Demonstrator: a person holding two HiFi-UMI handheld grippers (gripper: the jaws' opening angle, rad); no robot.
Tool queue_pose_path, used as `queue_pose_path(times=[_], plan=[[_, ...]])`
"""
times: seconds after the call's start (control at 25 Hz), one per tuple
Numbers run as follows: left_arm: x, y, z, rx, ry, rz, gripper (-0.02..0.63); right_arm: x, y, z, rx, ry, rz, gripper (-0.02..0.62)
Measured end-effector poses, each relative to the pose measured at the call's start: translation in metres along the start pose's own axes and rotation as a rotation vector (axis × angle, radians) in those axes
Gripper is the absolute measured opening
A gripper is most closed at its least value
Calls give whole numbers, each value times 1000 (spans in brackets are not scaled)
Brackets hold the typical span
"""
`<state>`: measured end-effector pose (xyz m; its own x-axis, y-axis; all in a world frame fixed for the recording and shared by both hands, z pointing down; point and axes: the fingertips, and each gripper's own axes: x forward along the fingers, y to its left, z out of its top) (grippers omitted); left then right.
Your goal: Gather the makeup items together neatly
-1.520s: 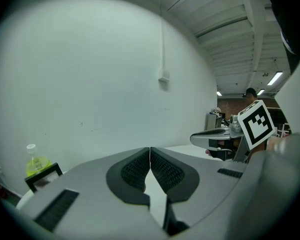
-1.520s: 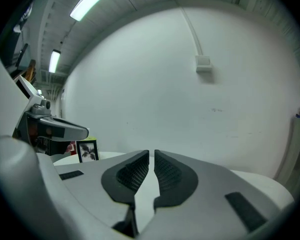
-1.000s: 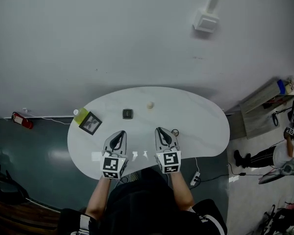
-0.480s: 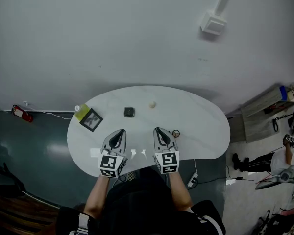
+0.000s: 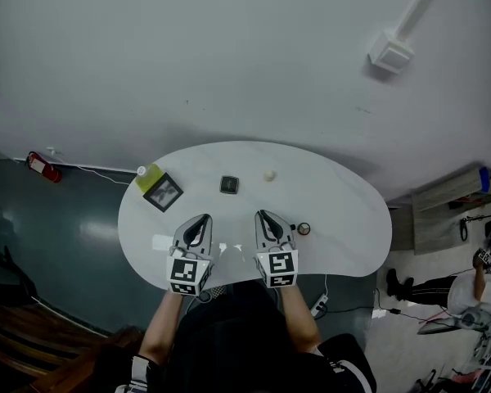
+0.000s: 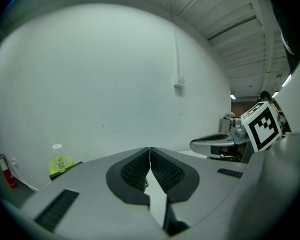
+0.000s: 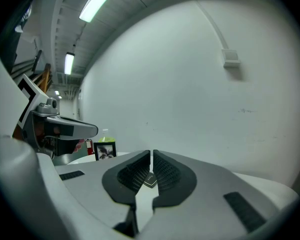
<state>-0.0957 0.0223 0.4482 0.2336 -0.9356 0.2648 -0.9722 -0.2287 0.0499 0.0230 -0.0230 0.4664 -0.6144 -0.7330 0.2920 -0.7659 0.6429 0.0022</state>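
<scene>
The table (image 5: pixel 344 219) is white; the compact (image 5: pixel 229 185) black; the small ball (image 5: pixel 269 174) cream; the flask (image 5: pixel 150 176) yellow-green.

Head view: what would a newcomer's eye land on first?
The white kidney-shaped table stands out first, with the left gripper and right gripper side by side over its near edge, both shut and holding nothing. Beyond them a few small things lie scattered: a framed picture at far left, a dark square case and a pale ball mid-table, and a small round item beside the right gripper.
</scene>
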Motion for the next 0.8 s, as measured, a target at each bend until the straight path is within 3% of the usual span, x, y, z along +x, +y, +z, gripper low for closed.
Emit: queue_pose_path(times=[0.52,0.8], plan=[[11,41,-18,-43,44,79,20,54,18,-7,-17,46,73,43],[29,52,-23,-46,63,81,20,78,-5,-9,-22,56,21,43]])
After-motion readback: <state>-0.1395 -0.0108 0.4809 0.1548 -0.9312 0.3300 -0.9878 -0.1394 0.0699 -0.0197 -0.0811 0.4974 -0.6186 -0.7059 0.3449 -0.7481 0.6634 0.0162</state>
